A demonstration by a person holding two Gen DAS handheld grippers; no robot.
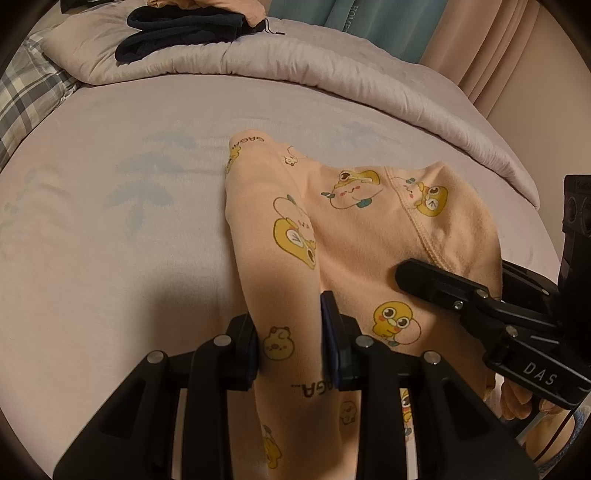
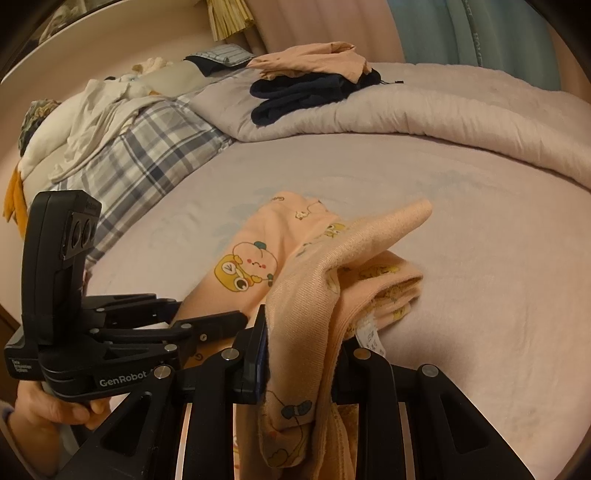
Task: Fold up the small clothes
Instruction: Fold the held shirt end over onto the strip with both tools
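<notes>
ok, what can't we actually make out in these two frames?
- Peach garment type: bunched; lower part cut off by the left wrist frame edge.
- Right gripper far finger: right wrist view, draped cloth hides it.
- Care tag text: too small.
- Dark folded clothes: count unclear.

Across the upper frame we see a rumpled pale quilt (image 2: 461, 110) lying on the lilac bedsheet (image 2: 369, 173). On the quilt, upper centre, we note a dark navy garment (image 2: 295, 96) with a folded peach cloth (image 2: 314, 61) resting on top of it. At left we find a plaid pillow (image 2: 147, 147) beside heaped white fabric (image 2: 96, 110). Teal curtains (image 2: 461, 29) and pink curtains (image 1: 498, 48) hang behind.
</notes>
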